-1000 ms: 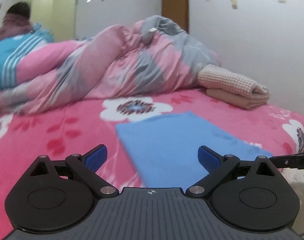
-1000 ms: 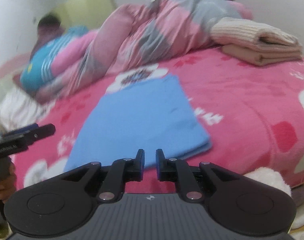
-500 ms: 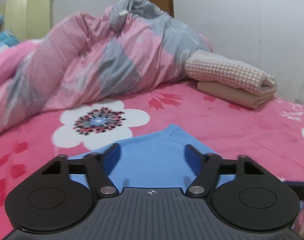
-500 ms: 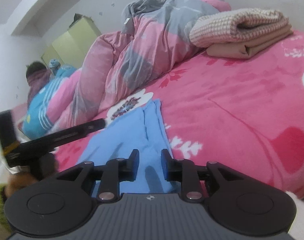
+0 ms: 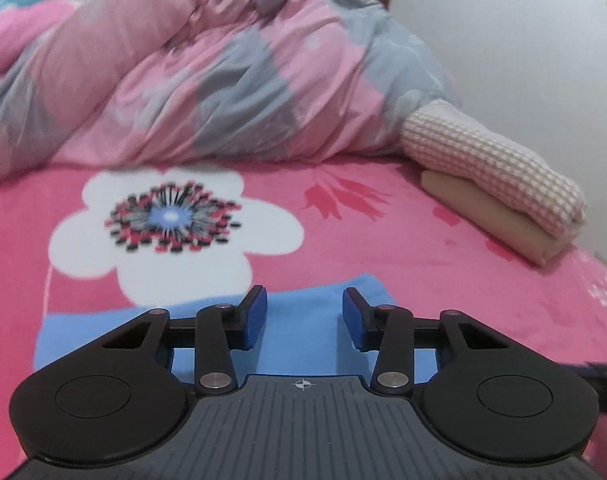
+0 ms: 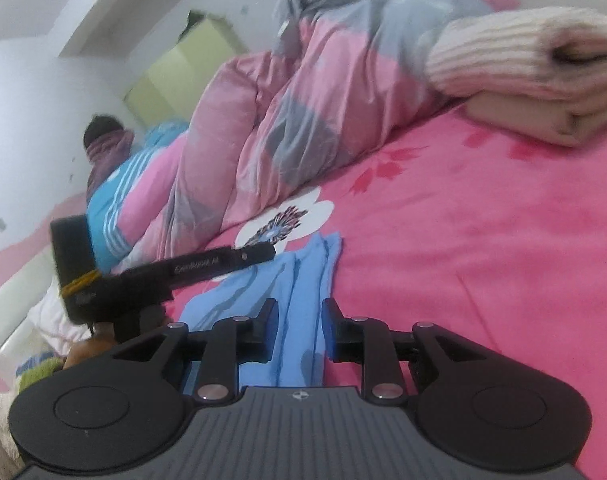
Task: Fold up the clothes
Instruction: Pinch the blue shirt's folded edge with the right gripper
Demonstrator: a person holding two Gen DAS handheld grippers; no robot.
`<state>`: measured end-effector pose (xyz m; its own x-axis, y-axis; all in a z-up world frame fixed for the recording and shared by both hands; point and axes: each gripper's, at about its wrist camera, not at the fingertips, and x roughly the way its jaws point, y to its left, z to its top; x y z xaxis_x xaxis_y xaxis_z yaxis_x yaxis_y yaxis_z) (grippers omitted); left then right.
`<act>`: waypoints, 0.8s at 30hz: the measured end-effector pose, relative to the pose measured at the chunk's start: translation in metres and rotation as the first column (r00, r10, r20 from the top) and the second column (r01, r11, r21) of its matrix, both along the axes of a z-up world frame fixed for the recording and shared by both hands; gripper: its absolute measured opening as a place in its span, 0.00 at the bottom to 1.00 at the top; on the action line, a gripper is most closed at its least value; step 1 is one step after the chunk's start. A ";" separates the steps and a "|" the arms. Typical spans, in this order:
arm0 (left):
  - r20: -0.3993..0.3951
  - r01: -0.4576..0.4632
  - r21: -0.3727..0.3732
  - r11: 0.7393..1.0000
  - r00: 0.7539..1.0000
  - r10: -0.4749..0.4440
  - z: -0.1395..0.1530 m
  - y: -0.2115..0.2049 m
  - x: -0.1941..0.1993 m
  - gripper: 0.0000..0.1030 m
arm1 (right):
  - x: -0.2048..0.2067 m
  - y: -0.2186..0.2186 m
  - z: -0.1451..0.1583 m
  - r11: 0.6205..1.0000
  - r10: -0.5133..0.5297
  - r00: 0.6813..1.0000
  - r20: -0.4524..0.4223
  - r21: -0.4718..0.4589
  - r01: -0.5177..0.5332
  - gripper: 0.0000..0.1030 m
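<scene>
left gripper: seen low over the near end of the blue garment; jaws are closing, a wide gap is left between the blue pads; cloth is seen through the gap, no pinch by the pads is visible
left gripper from right wrist view: shown side-on as a black body reaching in from the left, its tip over the far end of the garment; jaws not readable there
right gripper: jaws parted a little, a narrow gap is kept; blue cloth fills the gap, grip or no grip cannot be told
blue garment: laid flat on the pink floral bedsheet, bunched into long ridges in the right wrist view, near end hidden under both grippers
white flower print: on the sheet just beyond the garment's far edge
quilt: pink and grey, heaped along the far side of the bed
folded stack: waffle-knit cream piece lying on a tan folded piece, at the right, well apart from the blue garment
person: lying at the far left of the bed, blue striped top, partly covered
hand: partly seen under the left gripper's body, blurred
</scene>
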<state>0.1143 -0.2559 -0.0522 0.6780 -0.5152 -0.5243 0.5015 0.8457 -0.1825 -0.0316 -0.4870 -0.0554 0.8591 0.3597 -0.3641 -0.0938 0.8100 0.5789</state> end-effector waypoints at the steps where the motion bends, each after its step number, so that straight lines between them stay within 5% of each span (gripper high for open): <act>1: -0.014 -0.004 -0.018 1.000 1.000 0.004 -0.001 0.003 0.003 0.39 | 0.013 -0.003 0.000 1.000 0.024 1.000 -0.012 0.010 -0.024 0.23; 11: -0.049 -0.015 -0.097 0.995 0.999 0.011 -0.005 0.012 0.008 0.38 | 0.102 -0.018 0.003 0.990 0.132 0.989 -0.072 0.060 -0.128 0.22; 18: -0.062 -0.018 -0.118 0.993 0.998 0.011 -0.009 0.015 0.011 0.38 | 0.116 -0.010 -0.005 0.989 0.148 0.985 -0.087 -0.009 -0.149 0.21; 24: -0.067 -0.019 -0.125 0.992 0.998 0.010 -0.010 0.016 0.011 0.38 | 0.109 0.011 0.001 0.972 0.165 0.985 -0.056 -0.159 -0.172 0.21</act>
<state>0.1253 -0.2396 -0.0622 0.6518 -0.5701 -0.5001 0.4728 0.8211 -0.3198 0.0774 -0.4761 -0.0540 0.7740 0.4308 -0.4640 -0.2153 0.8683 0.4469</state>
